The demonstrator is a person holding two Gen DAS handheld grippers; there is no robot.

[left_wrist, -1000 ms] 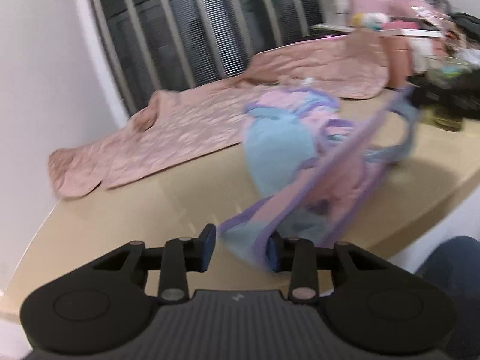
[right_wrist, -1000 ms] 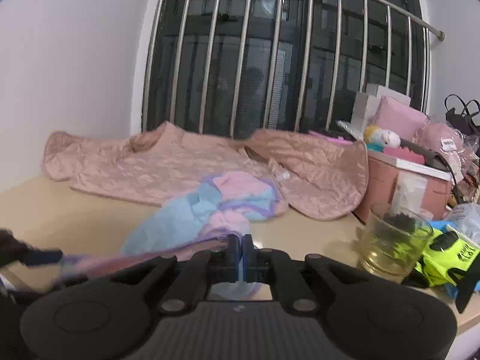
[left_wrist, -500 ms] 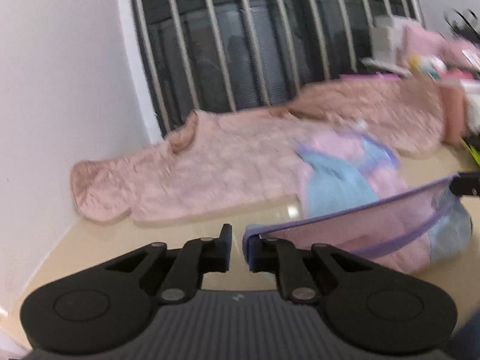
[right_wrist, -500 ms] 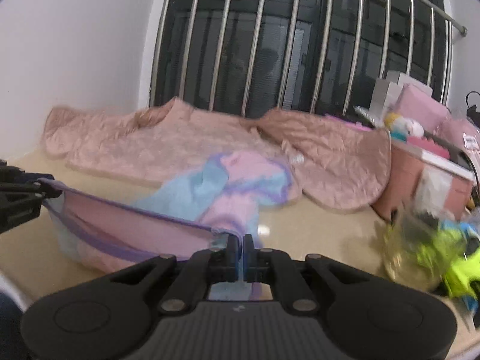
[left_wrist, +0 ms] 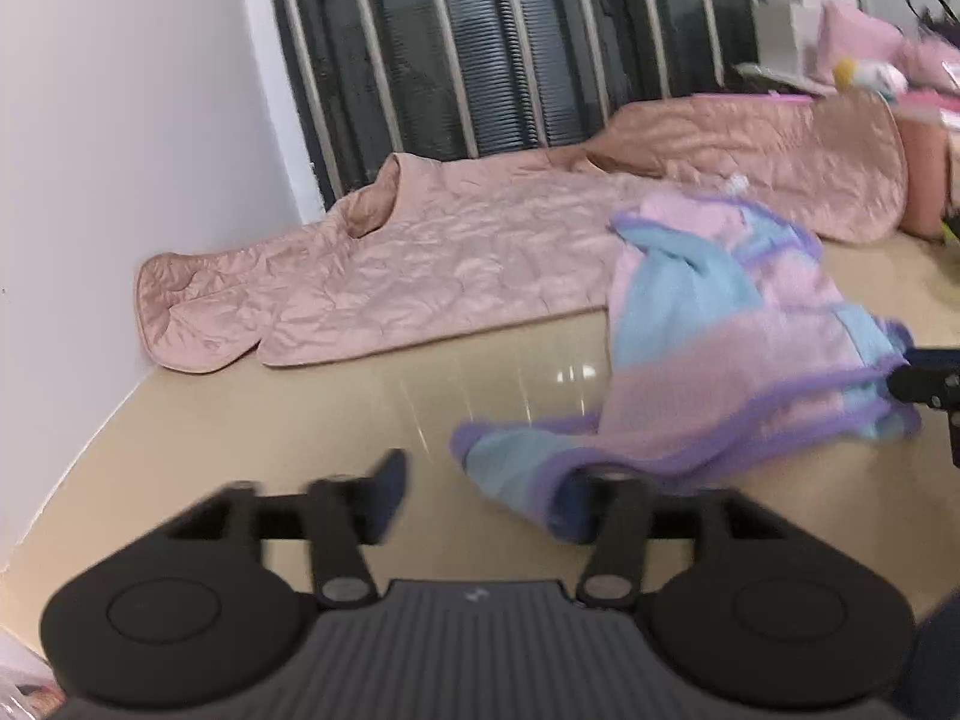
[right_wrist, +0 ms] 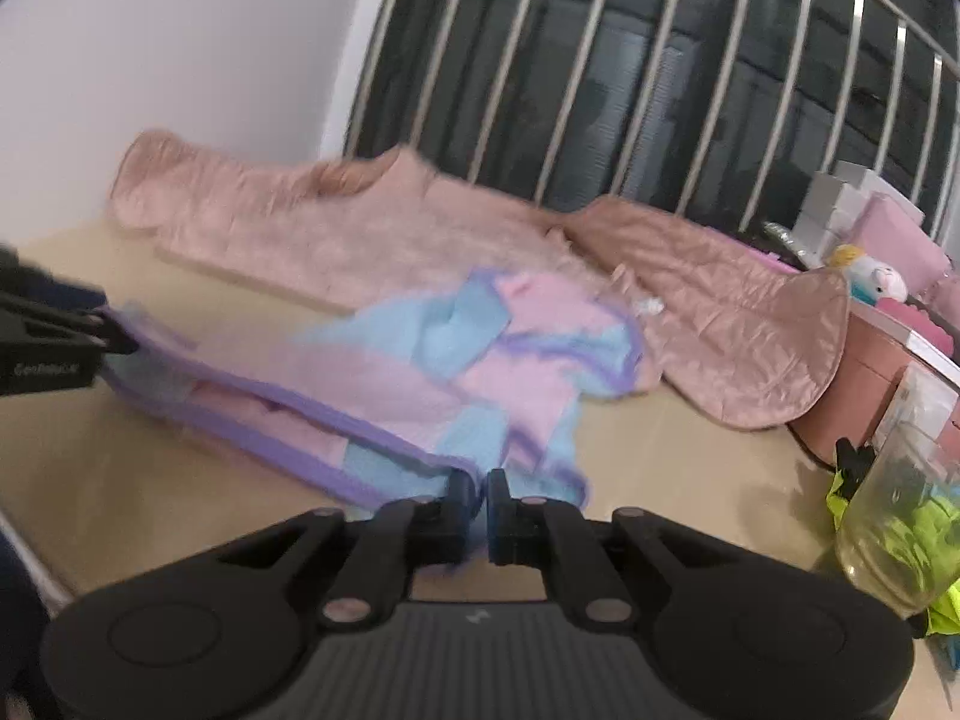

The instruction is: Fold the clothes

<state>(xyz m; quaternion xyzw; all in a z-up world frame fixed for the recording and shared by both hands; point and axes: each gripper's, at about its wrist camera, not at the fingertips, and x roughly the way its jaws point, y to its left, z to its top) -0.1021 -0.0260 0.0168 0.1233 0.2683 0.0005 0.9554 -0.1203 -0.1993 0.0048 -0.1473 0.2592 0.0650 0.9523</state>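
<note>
A pink and light-blue garment [left_wrist: 720, 324] with purple trim lies crumpled on the beige table [left_wrist: 300, 420], its hem stretched between my two grippers. My left gripper [left_wrist: 480, 489] is low over the table with its jaws opening. The hem's end [left_wrist: 516, 462] drapes against the right finger [left_wrist: 576, 498], and the pads do not press on it. My right gripper [right_wrist: 478, 504] is nearly shut on the other end of the garment's [right_wrist: 480, 372] hem, its jaws just starting to part. Each gripper shows at the other view's edge, the right gripper [left_wrist: 924, 384] and the left gripper [right_wrist: 114, 333].
A pink quilted blanket [left_wrist: 450, 252] lies along the barred window [left_wrist: 510, 48] behind the garment. On the right stand a glass jar [right_wrist: 900, 522], a yellow-green item [right_wrist: 942, 540], a pink box [right_wrist: 870, 372] and soft toys. A white wall bounds the left.
The hem, held taut in the air half a second ago, has sunk onto the table. My left gripper has opened and released its end. Both grippers have shifted and the right one has come lower.
</note>
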